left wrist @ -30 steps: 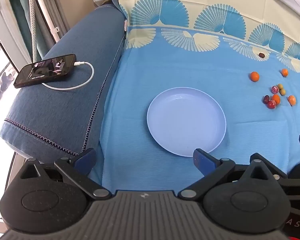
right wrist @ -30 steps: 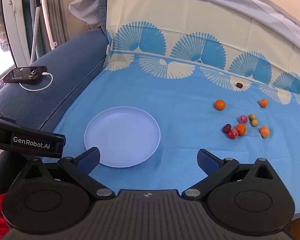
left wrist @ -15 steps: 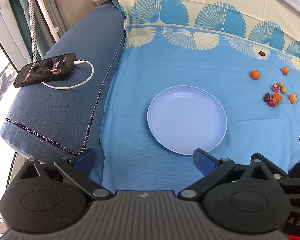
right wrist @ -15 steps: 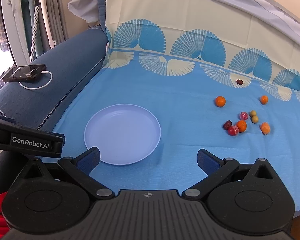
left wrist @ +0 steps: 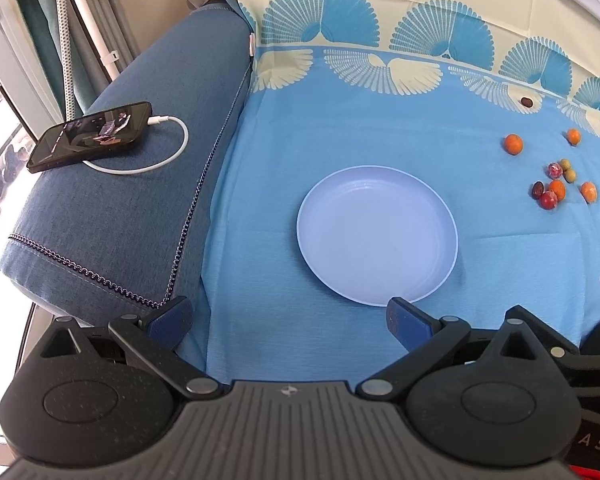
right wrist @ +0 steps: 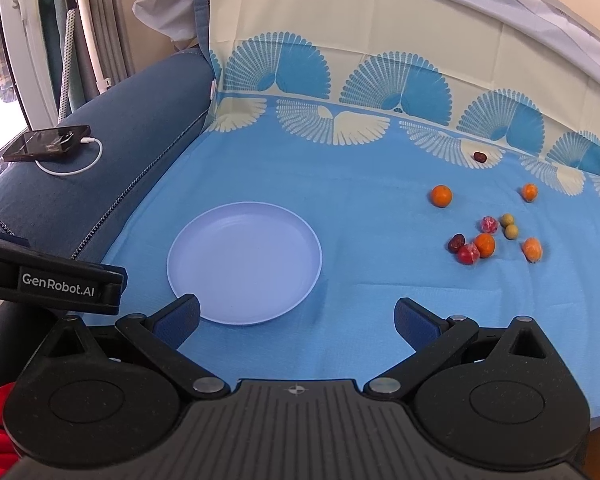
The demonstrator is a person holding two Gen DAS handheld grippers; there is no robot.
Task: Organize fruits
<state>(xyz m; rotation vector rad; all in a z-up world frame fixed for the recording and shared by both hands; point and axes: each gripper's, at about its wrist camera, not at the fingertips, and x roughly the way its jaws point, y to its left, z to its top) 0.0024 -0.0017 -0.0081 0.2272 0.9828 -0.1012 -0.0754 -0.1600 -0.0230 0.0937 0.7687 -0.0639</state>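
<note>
So, in the left wrist view, nothing is sitting in the plate (left wrist: 377, 236) yet: it's lying bare on the blue cloth (left wrist: 340, 136), w/ the left tongs (left wrist: 288, 322) hanging just short of its near rim, jaws spread wide, gripping nothing. The fruits are all lying off to the right of the plate, well apart from it: a tight cluster (left wrist: 556, 190) of red, orange and greenish pcs, two lone oranges (left wrist: 513, 144) (left wrist: 573, 136) farther back, and one dark fruit (left wrist: 526, 101) resting on the fan-print border. A phone (left wrist: 90, 136) w/ a white cable (left wrist: 156, 160) is charging on the denim armrest (left wrist: 140, 208) at left, not part of the job. Moving to the right wrist view, the right tongs (right wrist: 296, 318) are likewise gaping, empty, hovering over the cloth near the plate's (right wrist: 244, 264) front-right rim, pointing between plate and fruit. The cluster (right wrist: 488, 240) is sitting ahead and to the right, approx ten fruits in all counting the lone oranges (right wrist: 441, 196) (right wrist: 529, 192) and the dark one (right wrist: 479, 156). Judging by this, the sorting is basically not started: every fruit is waiting on the cloth, none gathered. Presumably the plate is the target, tho the task line isn't saying so; the right tongs are looking better placed for the first pick.
</note>
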